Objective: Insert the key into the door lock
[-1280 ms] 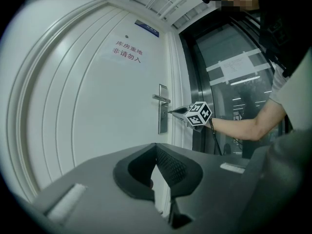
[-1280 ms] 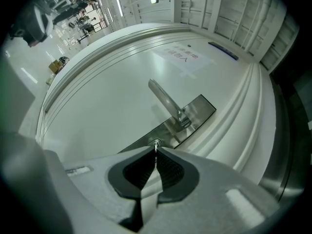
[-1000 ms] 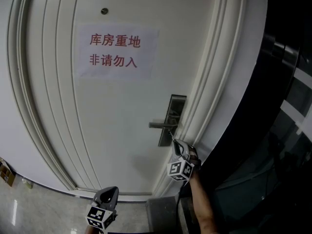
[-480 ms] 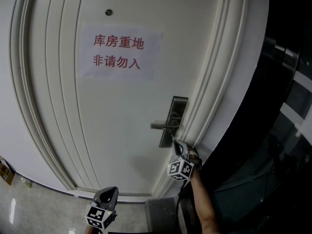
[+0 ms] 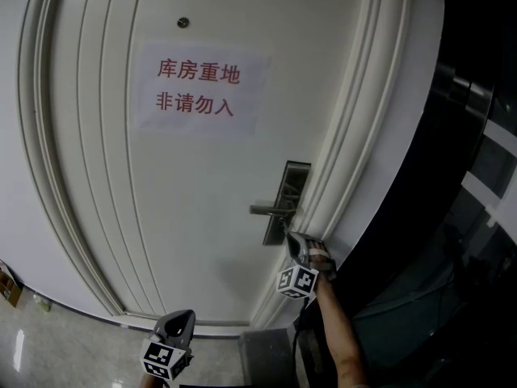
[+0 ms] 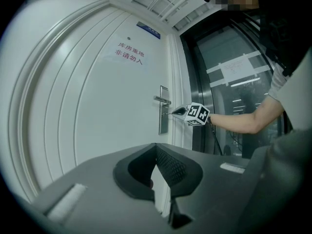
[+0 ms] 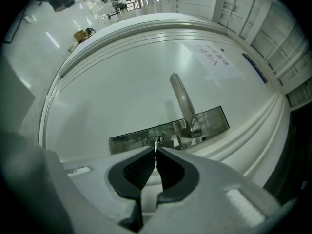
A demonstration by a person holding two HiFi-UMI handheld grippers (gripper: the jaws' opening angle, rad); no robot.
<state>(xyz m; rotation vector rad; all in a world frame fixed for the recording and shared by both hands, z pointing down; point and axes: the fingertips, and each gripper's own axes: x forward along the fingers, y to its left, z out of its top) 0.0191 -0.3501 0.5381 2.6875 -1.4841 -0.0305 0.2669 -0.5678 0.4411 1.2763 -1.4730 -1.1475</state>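
A white door (image 5: 186, 184) carries a steel lock plate (image 5: 284, 202) with a lever handle (image 5: 269, 210). My right gripper (image 5: 289, 238) is level against the plate just under the handle. In the right gripper view it (image 7: 155, 149) is shut on a small metal key (image 7: 155, 145), whose tip sits in the keyhole (image 7: 156, 141) of the plate (image 7: 131, 139), left of the handle (image 7: 181, 99). The left gripper view shows that gripper (image 6: 176, 112) touching the plate (image 6: 163, 112) from the side. My left gripper (image 5: 181, 317) hangs low and away from the door, shut (image 6: 156, 147) with nothing in it.
A paper sign with red characters (image 5: 199, 87) is stuck on the door below a peephole (image 5: 183, 23). The moulded door frame (image 5: 355, 136) runs right beside the lock, with a dark glass wall (image 5: 468, 176) to its right. A forearm (image 5: 339, 338) reaches up behind the right gripper.
The right gripper has rolled a little about its own line while staying at the keyhole with the key. The left gripper has not moved.
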